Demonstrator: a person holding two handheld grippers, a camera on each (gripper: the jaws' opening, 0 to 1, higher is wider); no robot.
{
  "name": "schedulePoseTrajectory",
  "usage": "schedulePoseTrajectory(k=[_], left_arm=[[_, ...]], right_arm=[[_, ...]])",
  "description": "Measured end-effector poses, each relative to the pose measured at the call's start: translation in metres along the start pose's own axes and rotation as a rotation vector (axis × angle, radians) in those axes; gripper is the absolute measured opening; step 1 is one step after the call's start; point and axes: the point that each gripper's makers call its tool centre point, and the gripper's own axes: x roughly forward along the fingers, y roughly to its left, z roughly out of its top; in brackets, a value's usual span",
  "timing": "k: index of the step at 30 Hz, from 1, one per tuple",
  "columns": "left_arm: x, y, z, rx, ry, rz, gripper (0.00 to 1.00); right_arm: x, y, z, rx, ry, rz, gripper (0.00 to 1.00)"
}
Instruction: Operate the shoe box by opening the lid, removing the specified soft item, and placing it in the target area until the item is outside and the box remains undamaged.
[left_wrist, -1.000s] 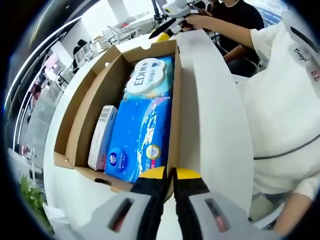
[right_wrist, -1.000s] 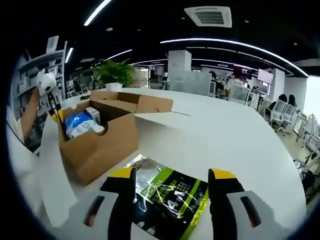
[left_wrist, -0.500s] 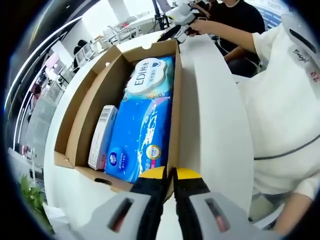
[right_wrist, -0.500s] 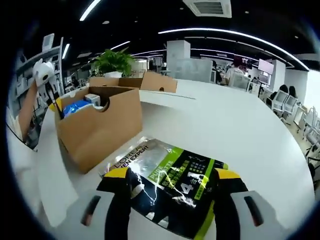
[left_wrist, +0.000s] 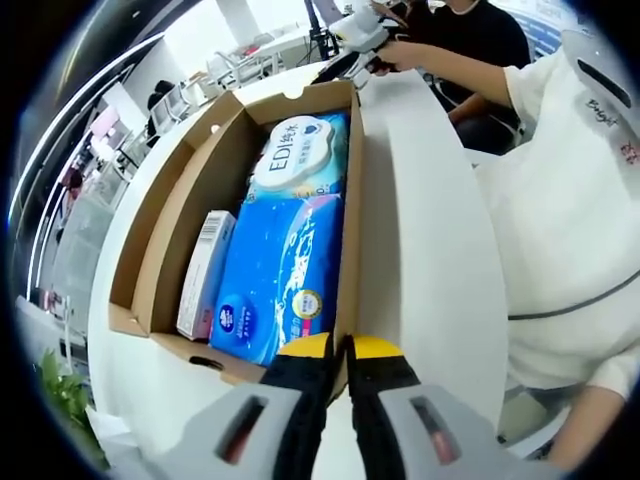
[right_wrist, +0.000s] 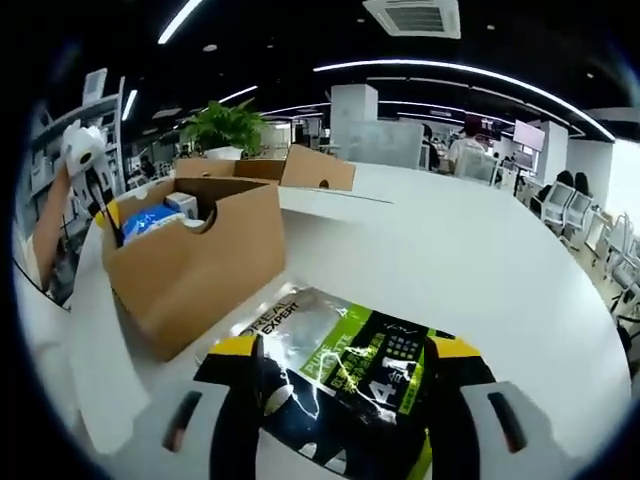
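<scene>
An open cardboard shoe box (left_wrist: 190, 200) stands on the white table, its lid (right_wrist: 315, 170) folded back. Inside lie a blue tissue pack (left_wrist: 280, 270), an EDI wipes pack (left_wrist: 300, 155) and a small white carton (left_wrist: 203, 270). My left gripper (left_wrist: 340, 347) is shut on the box's near end wall. A black, green and silver soft packet (right_wrist: 350, 365) lies flat on the table beside the box (right_wrist: 200, 265). My right gripper (right_wrist: 345, 350) hovers open just over it, one jaw on each side. In the left gripper view the right gripper (left_wrist: 355, 25) shows beyond the box's far end.
A person in a white shirt (left_wrist: 570, 200) stands close along the table's edge. The white table (right_wrist: 480, 260) stretches wide to the right of the packet. A potted plant (right_wrist: 225, 125) and office desks with chairs stand behind the box.
My right gripper has come lower and closer over the packet, which now reaches between the open jaws. The left gripper and the box have stayed still.
</scene>
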Motion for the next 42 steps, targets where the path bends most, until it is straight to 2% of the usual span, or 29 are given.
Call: schedulePoseTrajectory(k=[1,3,7,20,31,42], left_arm=[[0.000,0.000,0.000,0.001,-0.001,0.000,0.05],[0.000,0.000,0.000,0.001,0.000,0.000,0.05],[0.000,0.000,0.000,0.000,0.005,-0.003,0.05],[0.000,-0.001,0.000,0.001,0.001,0.001,0.05],[0.000,-0.001,0.000,0.005,-0.002,0.003,0.05],[0.000,-0.001,0.000,0.005,-0.002,0.000,0.05]], right_arm=[[0.003,0.003,-0.005,0.001,0.019,0.008,0.67],[0.003,0.004,0.000,0.039,-0.015,0.014,0.69],[0.003,0.005,-0.003,0.059,0.001,0.023,0.70],[-0.004,0.009,-0.005,0.043,-0.014,0.038,0.65],[-0.007,0.014,-0.006,0.050,0.023,0.022,0.63],[-0.009,0.015,-0.006,0.029,0.030,0.053,0.61]])
